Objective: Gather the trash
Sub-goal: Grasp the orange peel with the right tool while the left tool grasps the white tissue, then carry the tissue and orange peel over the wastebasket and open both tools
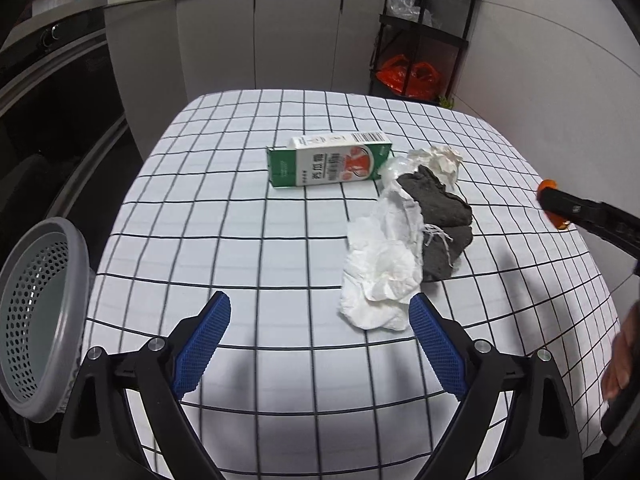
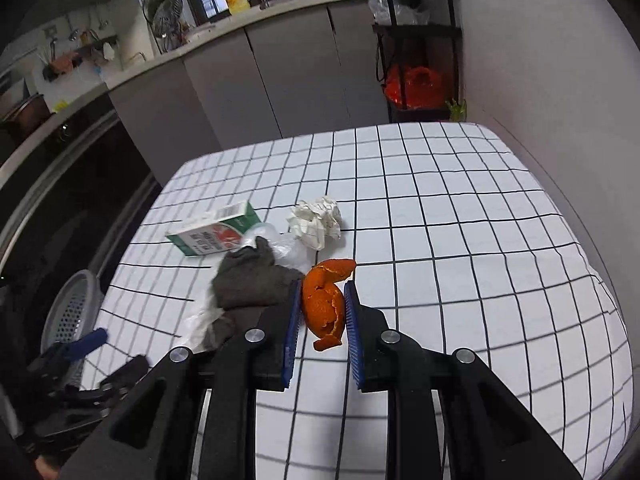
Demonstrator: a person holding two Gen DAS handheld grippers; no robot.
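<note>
- Right gripper (image 2: 322, 316): jaws nearly closed, blue pads clamped on either side of an orange peel (image 2: 326, 300). The peel stands upright between the pads, its curled top sticking out past the fingertips. The grip sits low on the peel, probably so the ragged strip cannot slip out in transit.
- Whether the peel is lifted off the checked tablecloth (image 2: 460, 240) or touching it: cannot tell from the right wrist view.
- Left gripper (image 1: 320, 340): jaws wide apart, nothing between the pads. It hovers above the cloth, with a flat white tissue (image 1: 380, 276) just beside its right fingertip at about 1 o'clock. Judgement: held open ready for the next pick.
- Gray perforated basket (image 1: 38, 320): beyond the table edge at 9 o'clock in the left wrist view, mouth tipped toward the table. Likely set there as the trash receptacle, near the left side.
- Trash left on the cloth, clustered near centre: green-and-white carton (image 1: 330, 160) lying on its side at 12 o'clock; dark gray rag (image 1: 440, 216) lying partly over the tissue; crumpled paper ball (image 2: 316, 222) at 12 o'clock from the right gripper; clear plastic scrap (image 2: 288, 250) touching the rag.
- Judgement: early stage; the peel needs to cross to the basket at roughly 9 o'clock.
</note>
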